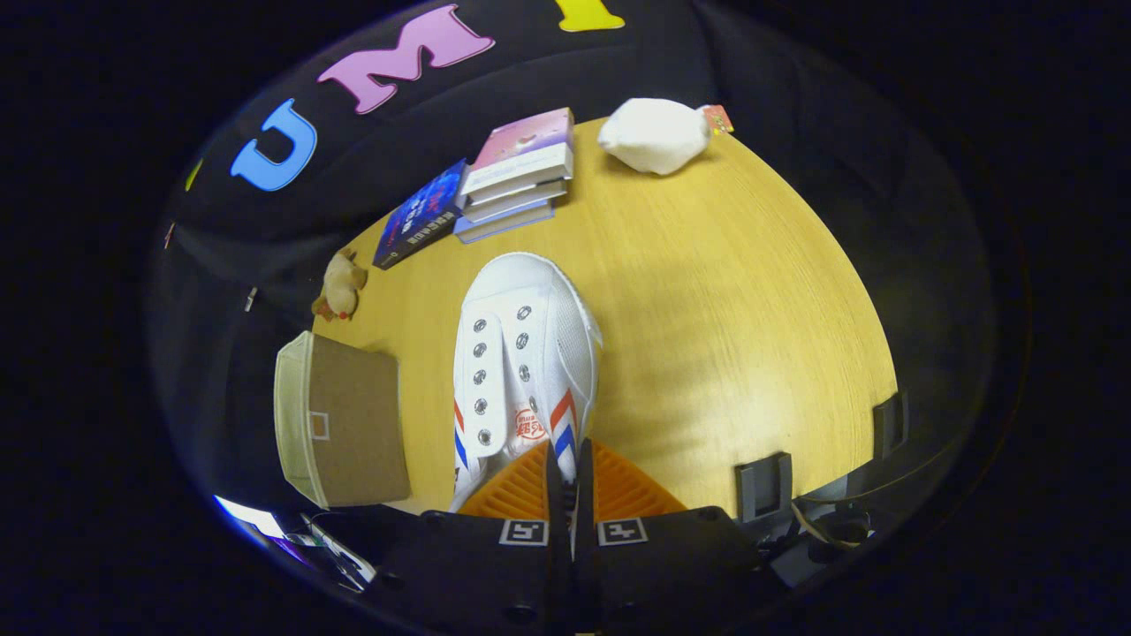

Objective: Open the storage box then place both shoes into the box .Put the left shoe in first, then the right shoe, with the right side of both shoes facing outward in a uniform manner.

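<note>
Closed almost fully, the gripper [568, 481] has its two fingers pinched on a thin part of the white shoe [521, 353] at its heel end, most likely the collar wall; only a narrow slit remains between them. Both fingers press on the shoe, and the shoe extends straight ahead of them with its toe pointing away, over the wooden table [733, 309].

Shoe description: white canvas upper, mesh on the side to the right of the fingers, two rows of metal eyelets with no laces visible, red and blue diagonal stripes on both flanks near the fingers, and a red round mark on the tongue. Whether this is the left or right shoe cannot be told from this angle.

The storage box [340, 424] sits to the left of the fingers, close beside the shoe, tan with a paler rim. Whether it is open cannot be told.

Procedure for the step in hand, judged as carrying the shoe to the box:
1. Maintain the pinch; the grip is on a thin edge and the toe may droop or swing.
2. Move left slowly, keeping the toe clear of the box rim.
3. Rotate so the shoe's right side faces outward before lowering.
4. Release only once the sole is supported.

Beyond the toe lie a stack of books [517, 177], a white bag [654, 134] and a small plush toy [340, 284], all well apart from the shoe.
</note>
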Demonstrator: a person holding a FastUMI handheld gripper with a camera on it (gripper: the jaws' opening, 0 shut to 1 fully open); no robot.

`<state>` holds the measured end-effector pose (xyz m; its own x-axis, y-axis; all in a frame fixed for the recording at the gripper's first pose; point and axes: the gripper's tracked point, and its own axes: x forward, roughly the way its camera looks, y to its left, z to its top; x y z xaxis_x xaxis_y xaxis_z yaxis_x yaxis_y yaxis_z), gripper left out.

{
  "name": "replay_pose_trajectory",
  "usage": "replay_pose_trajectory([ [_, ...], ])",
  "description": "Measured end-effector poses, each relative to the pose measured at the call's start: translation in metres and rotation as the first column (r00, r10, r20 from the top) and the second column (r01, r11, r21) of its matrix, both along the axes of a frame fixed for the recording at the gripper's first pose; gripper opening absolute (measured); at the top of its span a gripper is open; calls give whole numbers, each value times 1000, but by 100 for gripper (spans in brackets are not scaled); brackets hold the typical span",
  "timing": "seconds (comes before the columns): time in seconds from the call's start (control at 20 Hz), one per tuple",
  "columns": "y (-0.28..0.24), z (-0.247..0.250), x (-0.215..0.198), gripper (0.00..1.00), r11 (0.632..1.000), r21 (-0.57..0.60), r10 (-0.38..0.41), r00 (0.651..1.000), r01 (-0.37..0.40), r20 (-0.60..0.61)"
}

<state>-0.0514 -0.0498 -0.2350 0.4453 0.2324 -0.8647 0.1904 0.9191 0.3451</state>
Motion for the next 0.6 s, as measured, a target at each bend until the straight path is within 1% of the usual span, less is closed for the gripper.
replay_pose_trajectory([
  [0.15, 64, 38, 8, 6, 998, 54, 17, 999, -19, 37],
  [0.35, 155, 80, 15, 5, 980, 199, 11, 998, -23, 60],
  [0.45, 191, 92, 12, 5, 967, 252, 17, 998, -30, 53],
  [0.6, 237, 98, 13, 5, 963, 268, 21, 998, -35, 54],
])
